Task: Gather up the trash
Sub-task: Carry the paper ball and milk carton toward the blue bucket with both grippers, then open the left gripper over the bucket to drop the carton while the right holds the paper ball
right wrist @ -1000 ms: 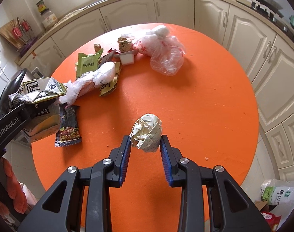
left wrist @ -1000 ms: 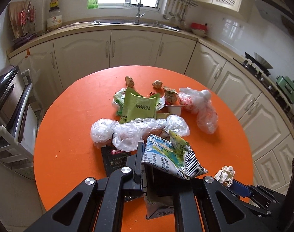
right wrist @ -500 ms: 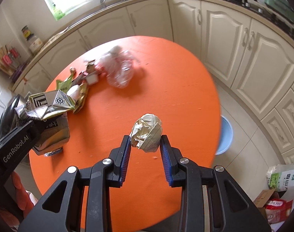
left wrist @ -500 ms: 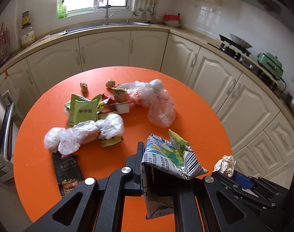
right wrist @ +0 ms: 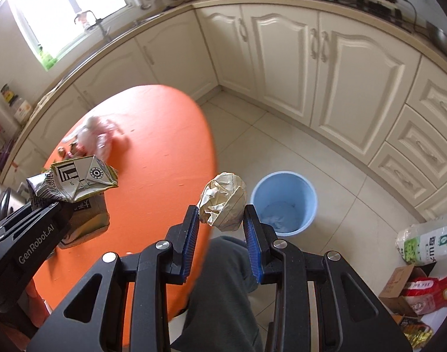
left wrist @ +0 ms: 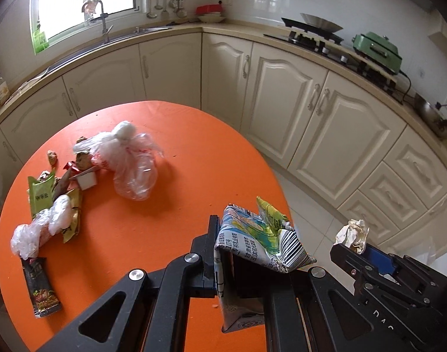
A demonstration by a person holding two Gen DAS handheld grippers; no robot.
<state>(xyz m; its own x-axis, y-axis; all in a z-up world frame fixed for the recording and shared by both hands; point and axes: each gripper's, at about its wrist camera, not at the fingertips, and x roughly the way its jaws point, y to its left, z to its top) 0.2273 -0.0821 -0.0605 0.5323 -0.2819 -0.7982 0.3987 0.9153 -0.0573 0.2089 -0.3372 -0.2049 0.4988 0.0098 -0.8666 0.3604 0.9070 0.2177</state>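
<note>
My left gripper is shut on a flattened printed carton, held over the right rim of the round orange table; the carton also shows at the left of the right wrist view. My right gripper is shut on a crumpled paper ball, held past the table's edge above the floor; the ball shows too in the left wrist view. A light blue bin stands on the floor just right of the ball. Plastic bags, wrappers and a dark packet lie on the table.
Cream kitchen cabinets curve round behind the table and the bin. A person's dark trouser leg is under the right gripper. A rice bag and cardboard boxes sit on the floor at the lower right. A stove stands on the counter.
Both grippers have swung to the right with their loads, from over the table's middle to its right edge. The blue bin and the floor have come into the right wrist view.
</note>
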